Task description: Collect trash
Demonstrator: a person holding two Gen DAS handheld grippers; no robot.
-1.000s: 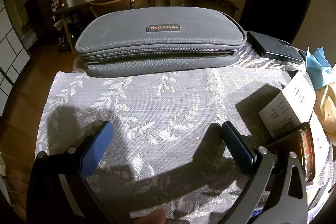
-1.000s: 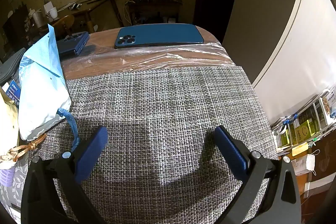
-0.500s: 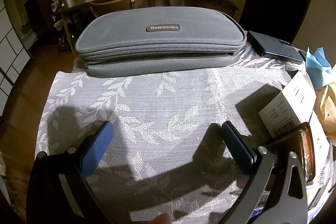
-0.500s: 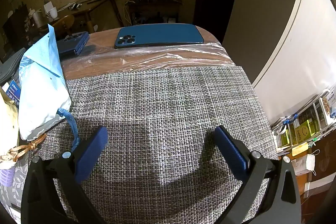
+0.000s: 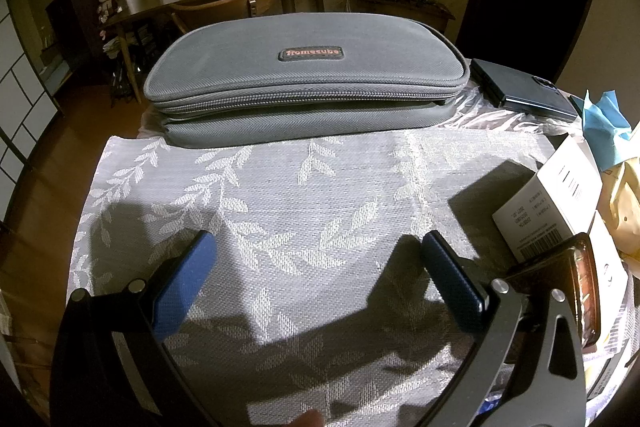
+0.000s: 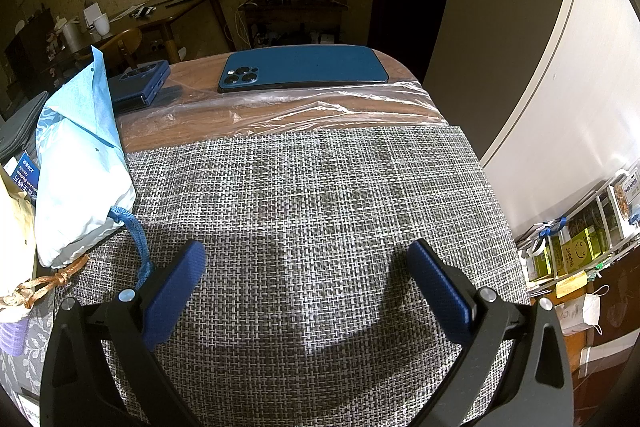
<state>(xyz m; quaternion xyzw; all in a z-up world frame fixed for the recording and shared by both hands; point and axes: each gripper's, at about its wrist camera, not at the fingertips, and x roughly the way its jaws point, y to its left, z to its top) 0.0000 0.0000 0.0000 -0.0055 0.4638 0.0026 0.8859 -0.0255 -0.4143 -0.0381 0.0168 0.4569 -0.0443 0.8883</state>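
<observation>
My left gripper (image 5: pixel 316 247) is open and empty above a white leaf-patterned cloth (image 5: pixel 280 187). To its right lie a white box with barcode labels (image 5: pixel 548 203), a dark glossy packet (image 5: pixel 580 283) and blue paper (image 5: pixel 604 123). My right gripper (image 6: pixel 304 255) is open and empty above a grey woven placemat (image 6: pixel 320 195). At its left lie a light blue paper bag (image 6: pixel 80 163) with a blue cord (image 6: pixel 136 239) and a cream bag tied with brown string (image 6: pixel 40 287). A sheet of clear plastic film (image 6: pixel 304 107) lies crumpled beyond the placemat.
A grey zipped case (image 5: pixel 308 79) lies across the far side of the cloth, a dark folded phone (image 5: pixel 520 91) beside it. A blue phone (image 6: pixel 304 69) and the folded phone (image 6: pixel 140 83) lie on the wooden table. The table edge drops off at right, shelves (image 6: pixel 580 239) below.
</observation>
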